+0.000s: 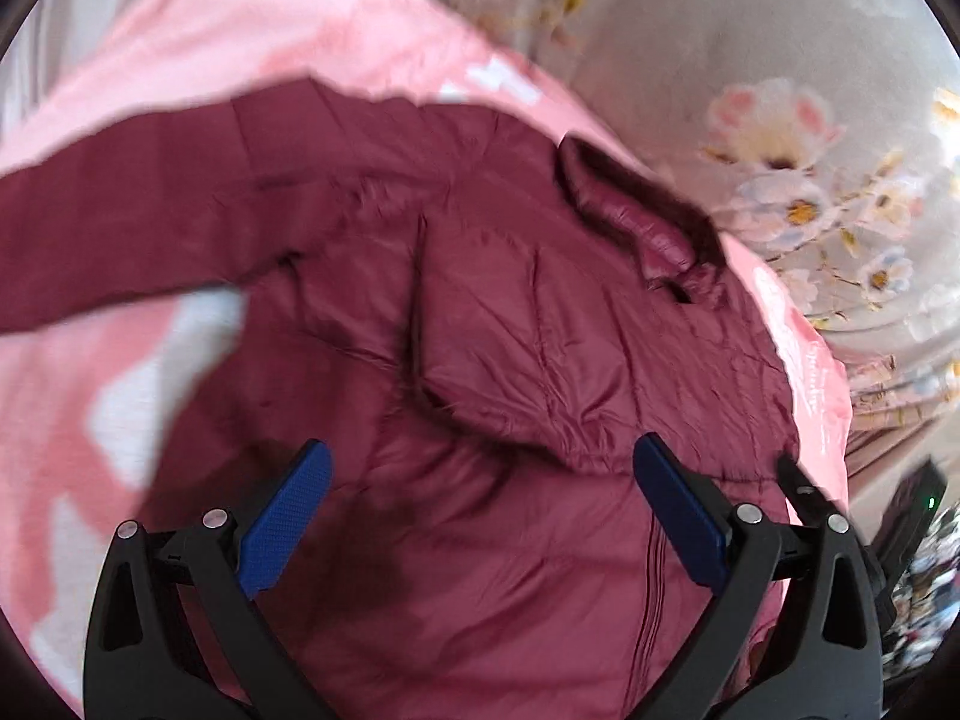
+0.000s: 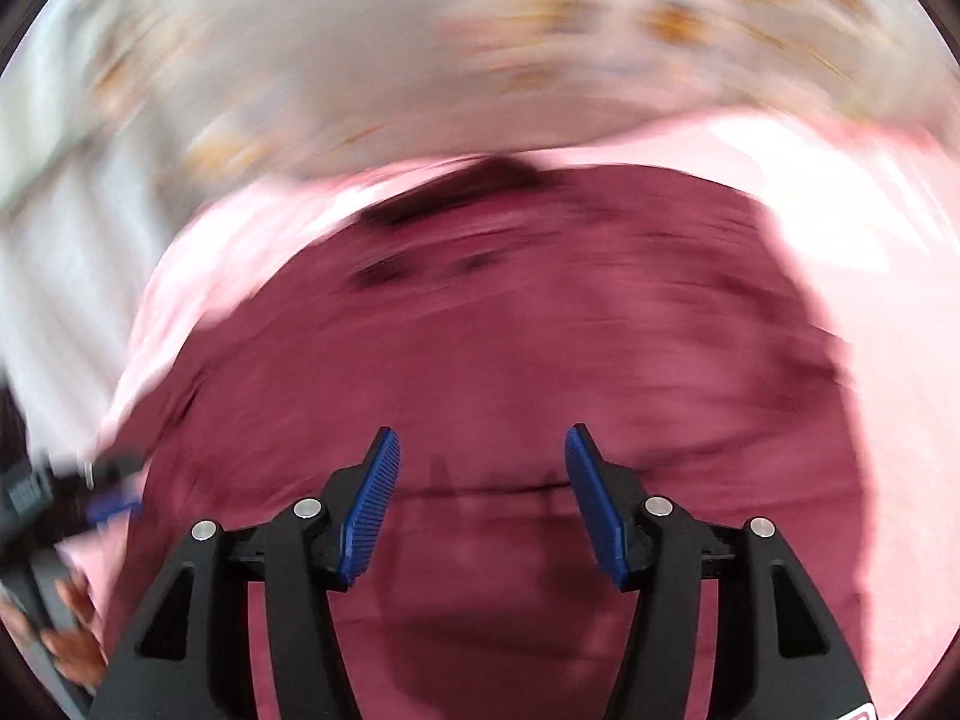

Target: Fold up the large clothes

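Nearest, the left hand-held gripper [image 1: 480,516] stands wide apart and empty, and the right hand-held gripper [image 2: 480,504] is also apart, holding nothing. Under both lies the maroon jacket [image 1: 510,330] on a pink blanket [image 1: 240,18]. One sleeve [image 1: 120,210] is spread out, so most folding seems left. Behind is a floral sheet [image 1: 780,180].

Readable text: almost none

On the pink printed blanket [image 1: 807,324] you see pale cursive script along its right edge and blocky white marks near the top, all too blurred for you to read.
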Tool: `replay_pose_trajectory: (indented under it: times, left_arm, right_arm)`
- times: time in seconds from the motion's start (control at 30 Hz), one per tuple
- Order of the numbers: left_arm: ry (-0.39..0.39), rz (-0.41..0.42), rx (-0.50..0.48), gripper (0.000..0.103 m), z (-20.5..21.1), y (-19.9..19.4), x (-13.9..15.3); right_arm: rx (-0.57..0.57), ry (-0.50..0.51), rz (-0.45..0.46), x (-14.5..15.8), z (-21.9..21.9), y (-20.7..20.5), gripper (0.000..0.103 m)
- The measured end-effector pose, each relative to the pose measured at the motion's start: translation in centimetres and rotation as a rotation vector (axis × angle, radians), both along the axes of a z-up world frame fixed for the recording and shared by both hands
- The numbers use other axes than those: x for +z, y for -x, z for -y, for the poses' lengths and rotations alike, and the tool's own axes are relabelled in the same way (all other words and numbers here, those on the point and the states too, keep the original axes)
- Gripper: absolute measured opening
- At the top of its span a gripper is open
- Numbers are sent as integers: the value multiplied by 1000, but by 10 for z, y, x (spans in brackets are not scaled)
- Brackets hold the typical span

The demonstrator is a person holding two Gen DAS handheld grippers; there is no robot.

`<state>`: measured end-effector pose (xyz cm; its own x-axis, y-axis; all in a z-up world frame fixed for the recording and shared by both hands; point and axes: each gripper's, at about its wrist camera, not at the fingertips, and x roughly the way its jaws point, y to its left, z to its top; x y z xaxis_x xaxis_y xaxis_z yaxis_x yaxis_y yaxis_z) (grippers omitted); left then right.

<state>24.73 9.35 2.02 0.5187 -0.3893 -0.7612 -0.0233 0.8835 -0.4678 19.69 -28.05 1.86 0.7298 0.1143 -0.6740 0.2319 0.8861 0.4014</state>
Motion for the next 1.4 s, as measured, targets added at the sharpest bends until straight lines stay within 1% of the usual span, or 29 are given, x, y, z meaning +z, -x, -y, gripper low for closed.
replay_pose_trajectory:
  times: [0.07, 0.1, 0.13, 0.17, 0.2, 0.23, 0.27, 0.3, 0.33, 0.37, 0.43, 0.5, 0.53, 0.57, 0.6, 0.63, 0.67, 0.73, 0.77, 0.83, 0.87, 0.9, 0.93, 0.97, 1.03, 1.1, 1.2, 1.3, 1.4]
  left_arm:
    - [46, -38, 11, 97, 6, -14, -12]
    - [64, -63, 18, 91, 9, -22, -19]
    - [76, -75, 17, 77, 10, -26, -23]
    - [72, -89, 15, 68, 14, -32, -27]
    - [40, -84, 15, 49, 18, -37, -27]
    - [1, -76, 25, 30, 20, -38, -25]
    - [-11, -71, 25, 26, 20, -40, -24]
    - [-10, -61, 22, 17, 22, -43, -21]
    - [-11, -50, 21, 11, 22, -45, -18]
    - [-12, -38, 25, 11, 20, -45, -15]
    - [-38, -9, 37, 11, 20, -42, -14]
    - [-85, -16, 21, 11, 24, -43, -25]
    - [-101, -24, 13, 10, 28, -44, -32]
    - [-120, -8, 12, 10, 30, -43, -34]
    - [-150, 15, 9, 10, 33, -41, -33]
    - [-196, 39, -1, 10, 40, -38, -32]
    - [-217, 50, -5, 10, 43, -36, -32]
    - [-292, 99, -17, 11, 51, -31, -33]
    - [-314, 118, -18, 11, 53, -29, -33]
    - [-343, 148, -14, 11, 57, -26, -34]
    - [-350, 152, -10, 12, 59, -26, -33]
    - [-354, 154, -6, 12, 59, -25, -33]
    - [-352, 156, -2, 13, 59, -25, -33]
    - [-347, 158, 3, 13, 58, -24, -33]
    - [-340, 161, 7, 15, 56, -22, -33]
    - [-343, 164, 8, 17, 57, -21, -33]
    - [-347, 167, 10, 18, 58, -21, -33]
    - [-341, 169, 12, 20, 56, -20, -33]
    - [-333, 171, 6, 24, 56, -20, -33]
  right_arm:
    - [-139, -107, -11, -11, 48, 2, 58]
    - [-180, -149, -23, -18, 65, 1, 58]
    - [-222, -199, -47, -28, 81, -3, 58]
    - [-242, -242, -65, -36, 91, -8, 56]
    - [-251, -273, -72, -40, 96, -11, 52]
    - [-259, -296, -77, -44, 101, -17, 41]
    - [-253, -294, -74, -42, 102, -21, 21]
    - [-236, -289, -61, -38, 101, -24, 8]
    - [-228, -271, -32, -28, 100, -24, 3]
    - [-224, -232, 30, -14, 97, -19, 3]
    - [-206, -161, 89, 2, 92, -14, 3]
    - [-197, -59, 38, -2, 86, -19, 2]
    - [-197, -9, -31, -14, 83, -27, 3]
    - [-193, 5, -72, -21, 83, -32, 2]
    - [-185, 27, -129, -35, 80, -38, 3]
    - [-176, 40, -146, -42, 80, -38, 2]
    - [-177, 52, -141, -43, 80, -35, 2]
    - [-195, 87, -154, -39, 78, -32, 3]
    - [-209, 99, -160, -38, 76, -28, 5]
    - [-294, 133, -156, -23, 69, -13, 10]
    - [-326, 152, -132, -14, 63, -4, 15]
    - [-343, 168, -86, -2, 53, 4, 15]
    - [-320, 177, -35, 9, 37, 8, 16]
    - [-268, 188, -10, 17, 20, 7, 16]
    - [-123, 225, -12, 23, -19, -7, 16]
    - [-13, 247, -18, 18, -48, -19, 16]
    - [88, 279, -63, 0, -82, -35, 16]
    - [129, 280, -123, -21, -96, -45, 16]
    - [134, 276, -137, -31, -97, -44, 16]
